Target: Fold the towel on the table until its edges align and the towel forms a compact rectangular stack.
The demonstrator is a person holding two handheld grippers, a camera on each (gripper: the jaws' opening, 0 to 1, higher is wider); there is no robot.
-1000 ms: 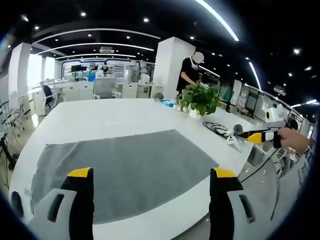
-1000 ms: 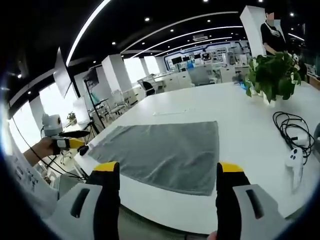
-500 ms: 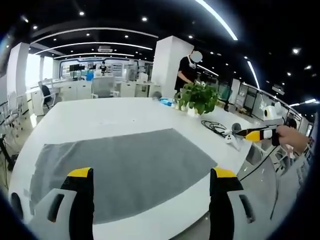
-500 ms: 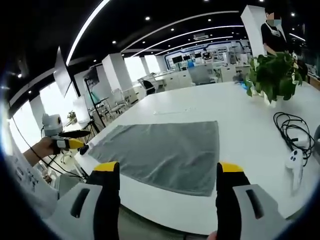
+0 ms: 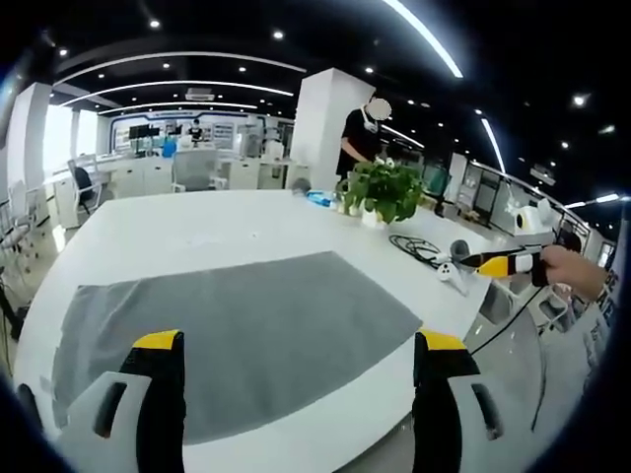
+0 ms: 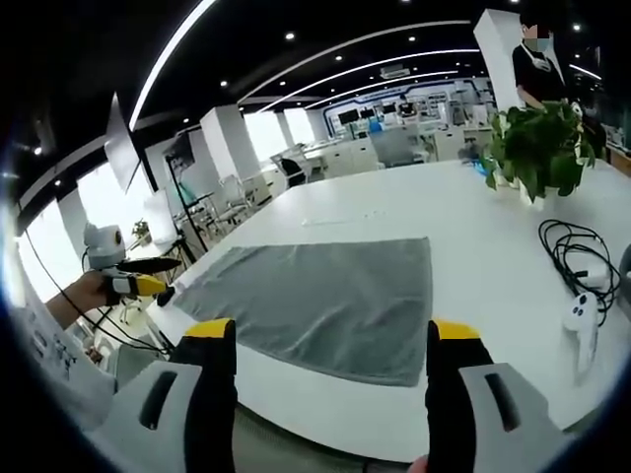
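A grey towel (image 5: 237, 330) lies spread flat on the white table (image 5: 197, 232); in the right gripper view the same towel (image 6: 325, 301) stretches from the left edge toward the middle. My left gripper (image 5: 301, 345) hovers open above the towel's near edge, nothing between its yellow-tipped jaws. My right gripper (image 6: 330, 330) is open too, held short of the table's near edge. In the left gripper view the right gripper (image 5: 498, 266) appears at the far right in a hand. In the right gripper view the left gripper (image 6: 138, 284) appears at the far left in a hand.
A potted green plant (image 5: 380, 192) stands at the far side, with a black cable (image 5: 419, 248) and a white controller (image 5: 452, 276) near it. In the right gripper view the plant (image 6: 537, 148), cable (image 6: 577, 251) and controller (image 6: 579, 317) sit right of the towel. A person (image 5: 363, 138) stands behind the plant.
The left gripper view has drifted slightly, so the scene sits a little lower and left. The towel and both grippers' jaws are unchanged.
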